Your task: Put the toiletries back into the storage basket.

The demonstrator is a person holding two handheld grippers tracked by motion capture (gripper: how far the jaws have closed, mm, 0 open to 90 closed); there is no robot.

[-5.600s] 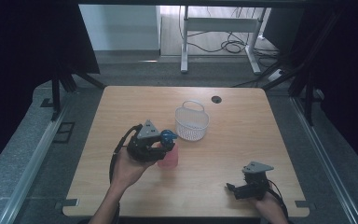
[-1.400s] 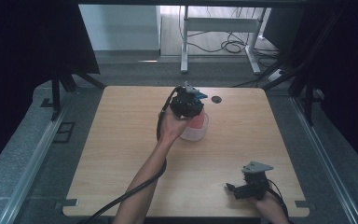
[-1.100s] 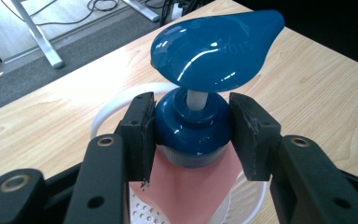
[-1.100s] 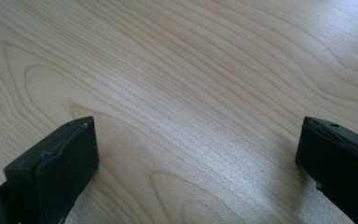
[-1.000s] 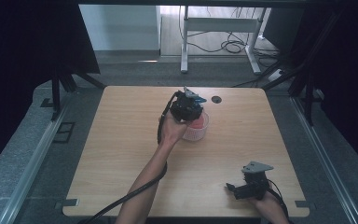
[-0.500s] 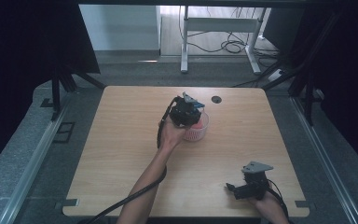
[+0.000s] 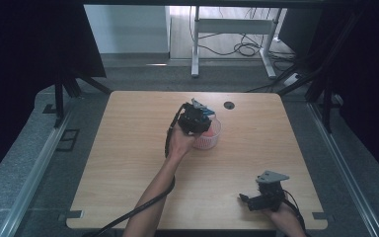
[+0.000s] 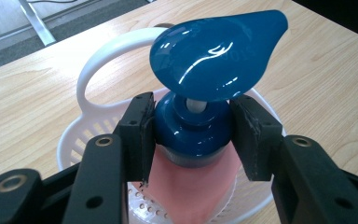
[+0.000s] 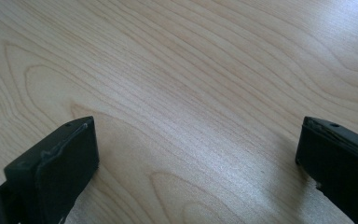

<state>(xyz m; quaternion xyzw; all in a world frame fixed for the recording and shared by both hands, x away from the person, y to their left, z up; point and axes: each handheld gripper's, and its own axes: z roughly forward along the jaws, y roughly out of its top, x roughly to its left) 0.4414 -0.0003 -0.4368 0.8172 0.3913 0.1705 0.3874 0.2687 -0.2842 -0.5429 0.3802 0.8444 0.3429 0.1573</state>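
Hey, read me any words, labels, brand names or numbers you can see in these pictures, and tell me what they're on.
Nothing can be read for certain.
Blue pump head of the pink bottle: faint raised lettering, too blurred by glare to read.
White basket, wooden table, both grippers: no text.

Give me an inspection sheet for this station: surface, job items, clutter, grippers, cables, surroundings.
Surface: light wooden table, bare wood under the right gripper's jaws.
Job's things: pink pump bottle with blue pump head, standing inside a white perforated basket with a hoop handle.
Clutter: a small dark round spot near the far edge, cannot tell what it is.
Grippers: left gripper shut on the bottle's blue collar, over the basket; right gripper open, near the table's front right corner.
Cables: black cable trails from the left gripper along the forearm; loose cables on the floor beyond.
Surroundings: white-legged stand, grey floor, dark curtains at the sides.
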